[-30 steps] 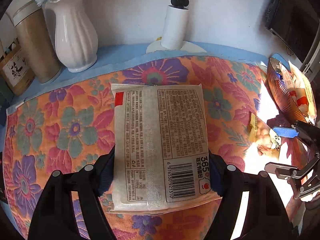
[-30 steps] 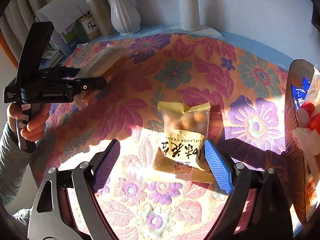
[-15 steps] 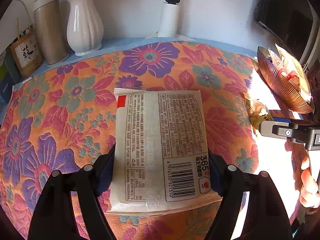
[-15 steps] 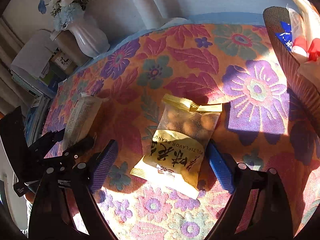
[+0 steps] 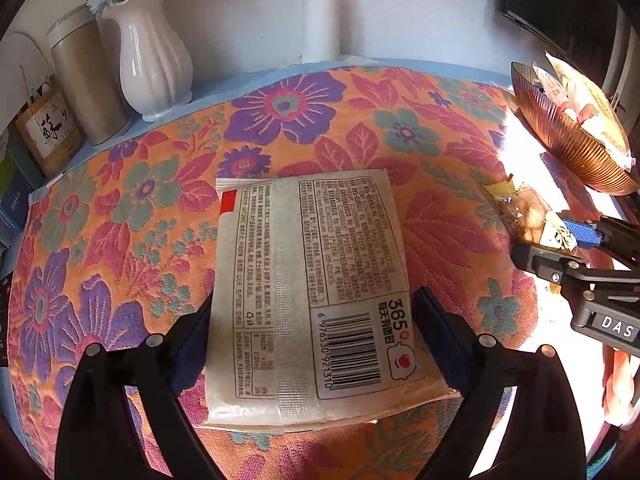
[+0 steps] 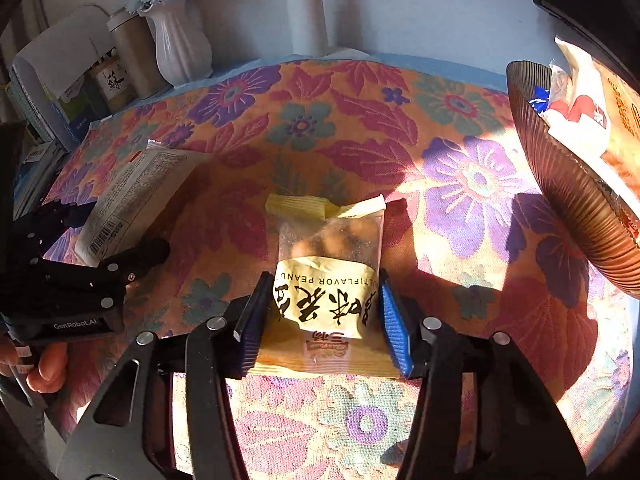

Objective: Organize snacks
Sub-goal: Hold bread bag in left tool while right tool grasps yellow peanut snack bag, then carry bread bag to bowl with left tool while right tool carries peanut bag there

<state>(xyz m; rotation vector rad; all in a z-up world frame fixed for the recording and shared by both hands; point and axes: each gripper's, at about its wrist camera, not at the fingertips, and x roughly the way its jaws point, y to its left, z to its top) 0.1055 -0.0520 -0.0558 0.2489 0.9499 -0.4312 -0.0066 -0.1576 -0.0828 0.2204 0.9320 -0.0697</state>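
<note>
Peanut packet (image 5: 528,216), seen from the left wrist, far right on the floral cloth (image 5: 320,120), just below the ribbed copper bowl (image 5: 568,140) and squeezed at its near end between the blue pads of the right gripper (image 5: 560,240). Nearer than that bowl and well left of it, white bread packet (image 5: 312,292), printed back up with barcode toward the camera, flat on the cloth between the fingers of the left gripper (image 5: 312,344); jaws opening, dark pads flanking both long edges, a sliver of cloth visible on the right side, no squeeze on the wrapper. Behind, left of the bowl along the wall: white vase (image 5: 150,56), beige canister (image 5: 86,80), white lamp post (image 5: 320,20). From the right wrist, peanut packet (image 6: 328,280) dead centre, left of the copper bowl (image 6: 568,192), lying on the floral cloth (image 6: 360,120) with its crimped yellow top pointing away; right gripper (image 6: 324,320) closing, blue pads (image 6: 394,328) pressed on both sides of the lower printed half, wrapper bulging slightly between them. Bowl holding several wrapped snacks (image 6: 576,100). Far left of the bowl, bread packet (image 6: 132,208) flat on the cloth, left gripper (image 6: 100,248) straddling its near end, a person's fingers (image 6: 44,364) wrapped on the handle beneath.
</note>
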